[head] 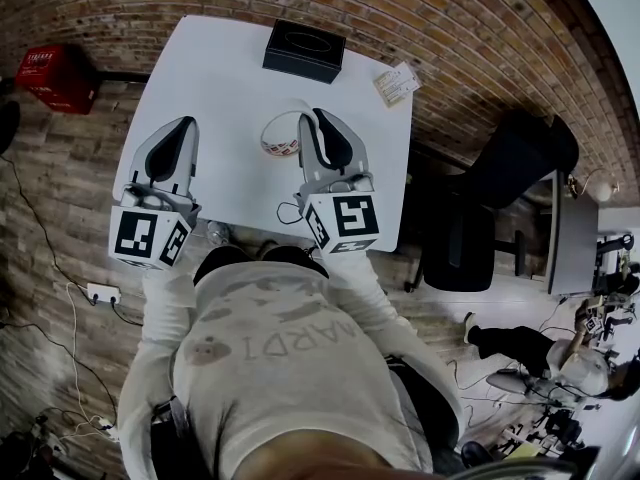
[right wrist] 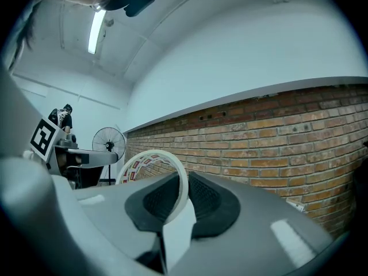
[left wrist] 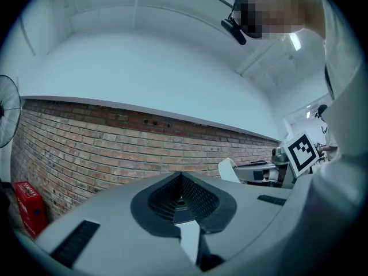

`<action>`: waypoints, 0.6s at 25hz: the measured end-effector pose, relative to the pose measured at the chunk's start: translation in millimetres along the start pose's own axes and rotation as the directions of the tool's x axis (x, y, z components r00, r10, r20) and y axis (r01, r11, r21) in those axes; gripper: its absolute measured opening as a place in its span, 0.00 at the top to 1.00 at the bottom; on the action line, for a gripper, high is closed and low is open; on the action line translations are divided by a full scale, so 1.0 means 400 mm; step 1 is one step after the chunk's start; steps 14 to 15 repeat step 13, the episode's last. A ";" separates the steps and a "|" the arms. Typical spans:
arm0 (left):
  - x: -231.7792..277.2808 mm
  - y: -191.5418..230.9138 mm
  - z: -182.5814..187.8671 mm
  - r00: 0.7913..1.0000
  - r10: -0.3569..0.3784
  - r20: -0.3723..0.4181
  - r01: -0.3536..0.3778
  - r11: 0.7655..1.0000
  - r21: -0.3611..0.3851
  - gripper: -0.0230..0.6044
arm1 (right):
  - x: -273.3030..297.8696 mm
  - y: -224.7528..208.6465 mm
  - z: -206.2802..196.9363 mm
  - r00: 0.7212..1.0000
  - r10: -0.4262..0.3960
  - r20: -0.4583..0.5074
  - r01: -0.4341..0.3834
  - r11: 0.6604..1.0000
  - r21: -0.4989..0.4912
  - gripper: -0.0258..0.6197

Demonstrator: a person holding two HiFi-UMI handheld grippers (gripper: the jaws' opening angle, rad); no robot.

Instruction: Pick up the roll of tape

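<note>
Above the near part of the white rectangular table (head: 220, 78), one thin white roll of tape (head: 280, 133) stands on edge off the surface, pinched through its wall by the right gripper (head: 312, 118). That gripper's two black ribbed pads clamp the ring from inside and outside. The left gripper (head: 185, 123), well apart on the other side, has its jaws together with nothing between them.

The right gripper view shows what the head view only hints at: the roll of tape (right wrist: 152, 160) is a narrow hoop, plain white outside, with red and white print round its inner face, rising to the left of the right gripper (right wrist: 181, 180). The left gripper view shows the left gripper (left wrist: 181, 177) with its cross-hatched pads meeting at the tip.

Only the head view shows the table's other things: one flat black rectangular box (head: 304, 50) at the far edge and one small pale card (head: 397, 85) near the far right corner. One red plastic crate (head: 57, 76) sits on the floor to the left, and one black office chair (head: 500, 198) stands to the right. A brick wall (right wrist: 276, 131) and one standing fan (right wrist: 108, 142) appear in the right gripper view.
</note>
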State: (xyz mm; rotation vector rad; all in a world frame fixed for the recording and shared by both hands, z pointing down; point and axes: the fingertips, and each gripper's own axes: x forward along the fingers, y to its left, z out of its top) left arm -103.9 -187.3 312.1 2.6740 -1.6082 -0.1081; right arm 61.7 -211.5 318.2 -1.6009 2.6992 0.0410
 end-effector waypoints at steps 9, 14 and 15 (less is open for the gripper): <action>0.000 -0.041 0.000 1.000 -0.001 0.007 0.001 1.000 0.003 0.95 | -0.033 -0.022 0.006 1.000 -0.001 0.010 0.001 1.000 -0.008 0.87; 0.006 -0.066 0.001 1.000 -0.005 0.007 0.005 1.000 0.005 0.95 | -0.049 -0.037 0.008 1.000 -0.003 0.011 0.003 1.000 -0.009 0.87; 0.006 -0.066 0.001 1.000 -0.005 0.007 0.005 1.000 0.005 0.95 | -0.049 -0.037 0.008 1.000 -0.003 0.011 0.003 1.000 -0.009 0.87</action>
